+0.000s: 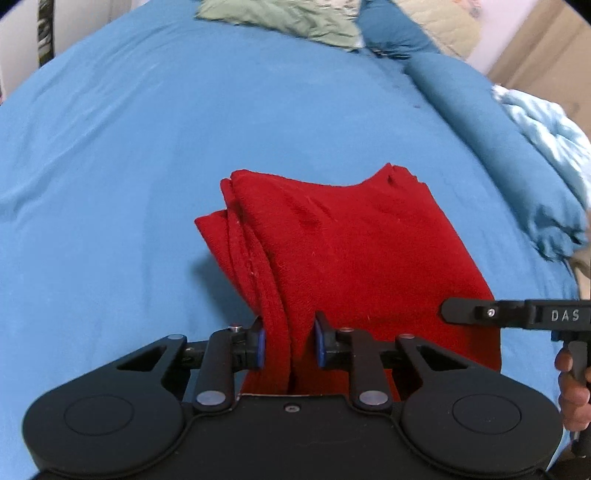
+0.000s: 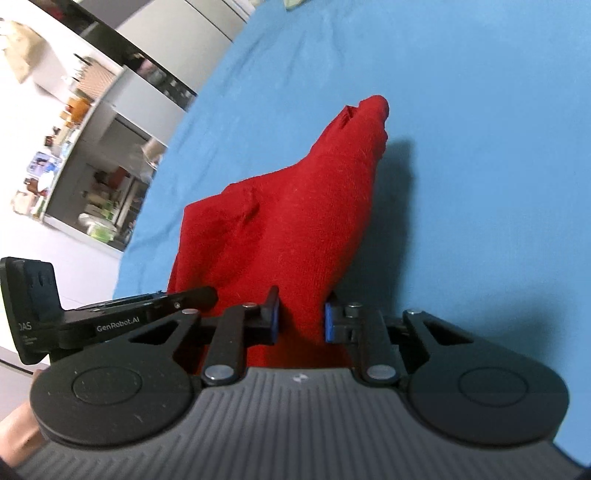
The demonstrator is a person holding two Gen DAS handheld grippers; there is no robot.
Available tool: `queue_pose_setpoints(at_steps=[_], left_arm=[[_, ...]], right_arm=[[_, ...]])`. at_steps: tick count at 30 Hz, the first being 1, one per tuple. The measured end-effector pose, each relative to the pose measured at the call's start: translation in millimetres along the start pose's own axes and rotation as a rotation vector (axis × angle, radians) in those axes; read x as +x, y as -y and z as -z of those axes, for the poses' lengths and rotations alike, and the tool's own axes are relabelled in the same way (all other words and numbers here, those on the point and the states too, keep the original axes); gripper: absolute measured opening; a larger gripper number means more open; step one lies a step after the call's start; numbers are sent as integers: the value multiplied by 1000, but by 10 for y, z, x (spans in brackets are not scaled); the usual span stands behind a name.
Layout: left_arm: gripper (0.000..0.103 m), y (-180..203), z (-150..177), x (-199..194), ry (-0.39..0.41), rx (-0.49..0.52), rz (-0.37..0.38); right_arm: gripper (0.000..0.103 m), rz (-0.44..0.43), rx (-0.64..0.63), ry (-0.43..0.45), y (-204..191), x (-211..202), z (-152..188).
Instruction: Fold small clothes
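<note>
A red cloth (image 1: 332, 251), folded in layers, lies on the blue bed sheet (image 1: 110, 166). My left gripper (image 1: 290, 345) is shut on the cloth's near left edge; several layers sit between its blue pads. My right gripper (image 2: 301, 321) is shut on the cloth's (image 2: 295, 221) near right edge, and the cloth rises up from the sheet (image 2: 480, 147) toward both. The right gripper shows in the left wrist view (image 1: 517, 314) at the right edge; the left gripper shows in the right wrist view (image 2: 110, 317) at the left.
A green garment (image 1: 288, 18) lies at the far end of the bed. A dark blue pillow (image 1: 480, 122) and a light blue bundle (image 1: 554, 140) lie at the right. Shelves and cabinets (image 2: 92, 147) stand beyond the bed's left edge.
</note>
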State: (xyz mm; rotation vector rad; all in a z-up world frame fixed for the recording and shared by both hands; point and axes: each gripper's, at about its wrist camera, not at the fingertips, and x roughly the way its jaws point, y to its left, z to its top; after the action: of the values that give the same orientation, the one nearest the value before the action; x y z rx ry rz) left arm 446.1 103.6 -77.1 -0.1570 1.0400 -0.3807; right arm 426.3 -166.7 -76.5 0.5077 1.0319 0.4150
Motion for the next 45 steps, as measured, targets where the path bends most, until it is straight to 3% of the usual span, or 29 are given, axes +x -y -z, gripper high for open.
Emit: queue_pose_setpoints(at_steps=[6, 9, 11, 13, 15, 18, 20, 22, 26, 32, 36, 41, 45], left_arm=[[27, 753, 342, -4, -48, 27, 67], [27, 1040, 610, 301, -102, 25, 81], [27, 1174, 780, 528, -145, 31, 42], [30, 1246, 891, 577, -124, 58, -14], [36, 1272, 913, 556, -105, 88, -38], [43, 1361, 891, 507, -81, 113, -84], [62, 1358, 912, 418, -60, 137, -132], [71, 1336, 945, 315, -31, 156, -179], [72, 1268, 1102, 289, -21, 179, -244], [73, 1131, 1413, 424, 42, 185, -267], [76, 1069, 1554, 569, 97, 192, -268], [75, 1090, 1628, 440, 167, 207, -284], [74, 1259, 1606, 58, 226, 218, -297]], right_arm=[[37, 80, 18, -2, 293, -835, 282], [38, 173, 35, -33, 614, -958, 530], [39, 239, 36, -62, 877, -896, 729], [42, 275, 63, -85, 1116, -800, 886], [45, 238, 103, -52, 1287, -773, 981], [54, 224, 106, -32, 1262, -791, 984], [68, 225, 74, -20, 1186, -871, 1010], [83, 232, 53, -6, 1105, -956, 995], [87, 278, 25, 41, 1023, -1122, 1029], [87, 372, -56, 95, 1138, -1008, 1249], [97, 390, -77, 130, 1377, -941, 1407], [98, 383, -135, 191, 1427, -957, 1523], [98, 411, -184, 282, 1120, -1246, 1568]])
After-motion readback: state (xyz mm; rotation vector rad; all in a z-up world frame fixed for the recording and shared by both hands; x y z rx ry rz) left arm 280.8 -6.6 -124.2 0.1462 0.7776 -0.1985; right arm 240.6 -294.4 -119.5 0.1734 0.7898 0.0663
